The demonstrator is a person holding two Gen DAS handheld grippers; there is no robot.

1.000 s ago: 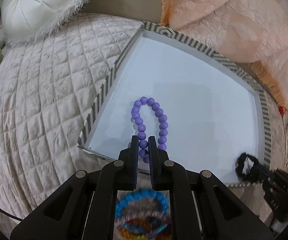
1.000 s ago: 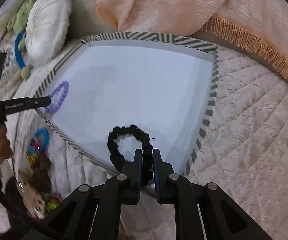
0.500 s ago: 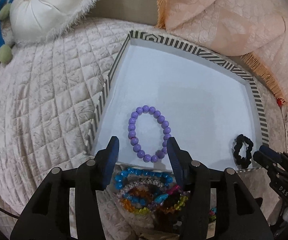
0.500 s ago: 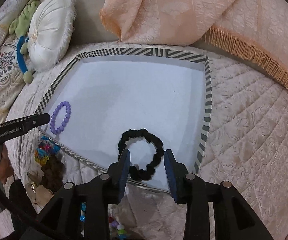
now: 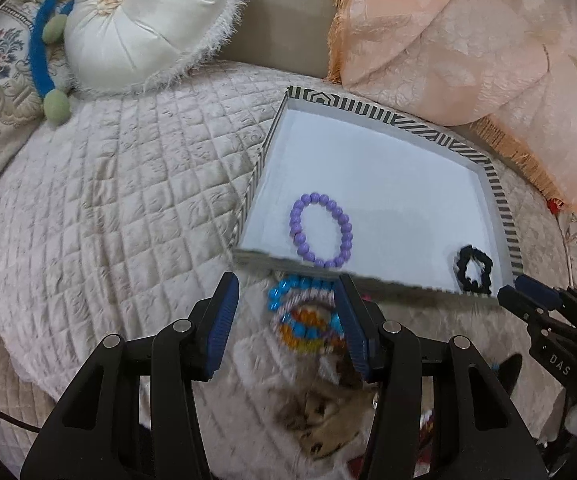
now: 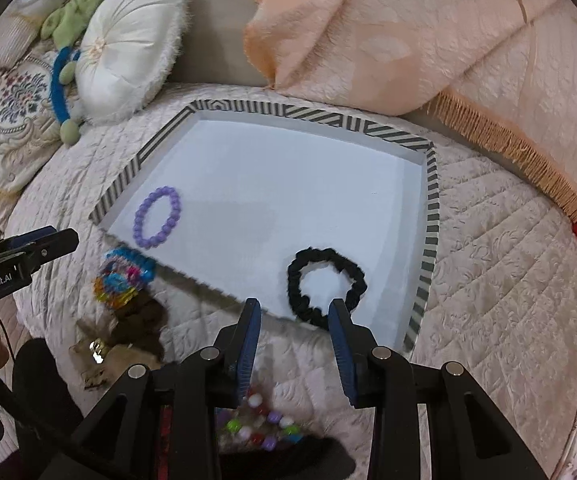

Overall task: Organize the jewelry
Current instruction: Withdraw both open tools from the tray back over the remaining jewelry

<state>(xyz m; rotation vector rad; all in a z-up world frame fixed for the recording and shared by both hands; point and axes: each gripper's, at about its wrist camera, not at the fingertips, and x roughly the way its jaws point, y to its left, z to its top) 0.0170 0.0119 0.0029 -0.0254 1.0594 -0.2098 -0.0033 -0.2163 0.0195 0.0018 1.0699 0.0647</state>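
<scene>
Hovering empty with jaws wide, the left gripper and right gripper had the purple bead bracelet and black scrunchie lying near the striped tray's near edge, so the next pick called for the pile of coloured bracelets outside it.

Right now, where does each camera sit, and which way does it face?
Left wrist: on the left gripper, facing the tray's near-left corner, purple bracelet ahead; own open fingers show.
Right wrist: on the right gripper, facing the near-right corner, black scrunchie ahead; own open fingers show.
Shared: tray, both items, each other's gripper.
</scene>
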